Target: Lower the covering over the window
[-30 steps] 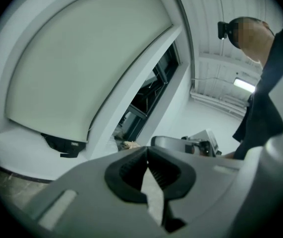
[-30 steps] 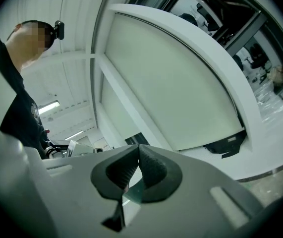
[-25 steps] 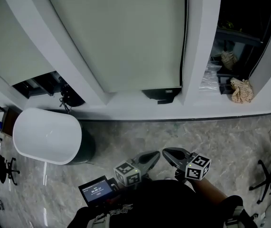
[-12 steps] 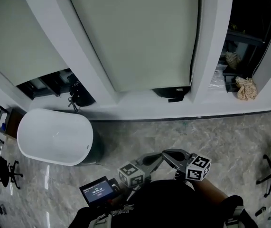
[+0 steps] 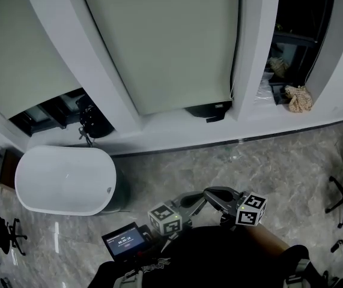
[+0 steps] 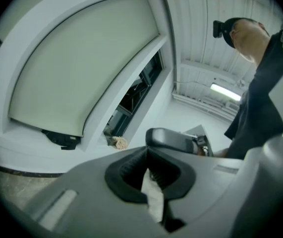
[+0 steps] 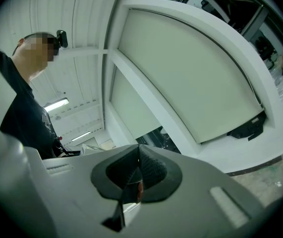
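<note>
The covering [image 5: 165, 41] is a plain, pale grey-green roller blind filling the middle window between two white pillars, smooth and flat, its lower edge just above the white sill [image 5: 177, 131], with a black fitting [image 5: 210, 110] showing just under its right end; a thin dark cord [image 5: 236, 41] runs down its right edge. The window to its left has a like blind [image 5: 15, 59] that stops higher over a dark gap, and the window to the right [image 5: 297, 35] stands dark and uncovered, a crumpled beige cloth [image 5: 297, 99] on its sill. Well apart from the blind, low over the marbled floor [image 5: 267, 167], the left gripper [image 5: 196, 197] and right gripper [image 5: 210, 192] sit side by side, each with its fingers pressed together on nothing. A white oval tub [image 5: 63, 179] stands at the left
</note>
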Motion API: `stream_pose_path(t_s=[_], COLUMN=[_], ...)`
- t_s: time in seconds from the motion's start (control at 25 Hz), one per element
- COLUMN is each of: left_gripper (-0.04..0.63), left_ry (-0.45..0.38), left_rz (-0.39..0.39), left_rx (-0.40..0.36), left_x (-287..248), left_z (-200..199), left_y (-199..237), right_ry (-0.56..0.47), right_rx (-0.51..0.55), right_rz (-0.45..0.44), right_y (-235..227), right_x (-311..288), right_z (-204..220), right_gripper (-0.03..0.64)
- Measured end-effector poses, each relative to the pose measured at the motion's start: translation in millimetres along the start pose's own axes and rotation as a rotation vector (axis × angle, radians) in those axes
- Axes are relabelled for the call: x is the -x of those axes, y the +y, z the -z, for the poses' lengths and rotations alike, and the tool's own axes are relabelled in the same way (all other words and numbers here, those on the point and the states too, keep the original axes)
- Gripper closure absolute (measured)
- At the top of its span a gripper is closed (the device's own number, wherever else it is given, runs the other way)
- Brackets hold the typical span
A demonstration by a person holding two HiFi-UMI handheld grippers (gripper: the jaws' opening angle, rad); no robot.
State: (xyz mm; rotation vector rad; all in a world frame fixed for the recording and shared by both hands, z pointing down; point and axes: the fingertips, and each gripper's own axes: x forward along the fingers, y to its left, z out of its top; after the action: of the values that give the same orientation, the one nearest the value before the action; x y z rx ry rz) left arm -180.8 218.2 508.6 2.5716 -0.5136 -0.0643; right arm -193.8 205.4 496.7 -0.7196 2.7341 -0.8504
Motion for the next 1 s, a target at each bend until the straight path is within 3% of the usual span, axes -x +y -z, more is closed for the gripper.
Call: stream_pose_path(t_s=[0.64,1.0], left_gripper=[0.594,0.594], left_ry=[0.029,0.011], left_rz=[-0.031,0.014], left_rx=[-0.021,-0.021], left_x=[33,39], left_z=[17,29], left_y=[-24,-23], right_ry=[-0.011,-0.008], right_rx=[-0.004,-0.013], right_rz=[0.009,0.018], right_y=[33,40], right_x=[1,1], right_z=[29,33], right_gripper=[0.612,0.612])
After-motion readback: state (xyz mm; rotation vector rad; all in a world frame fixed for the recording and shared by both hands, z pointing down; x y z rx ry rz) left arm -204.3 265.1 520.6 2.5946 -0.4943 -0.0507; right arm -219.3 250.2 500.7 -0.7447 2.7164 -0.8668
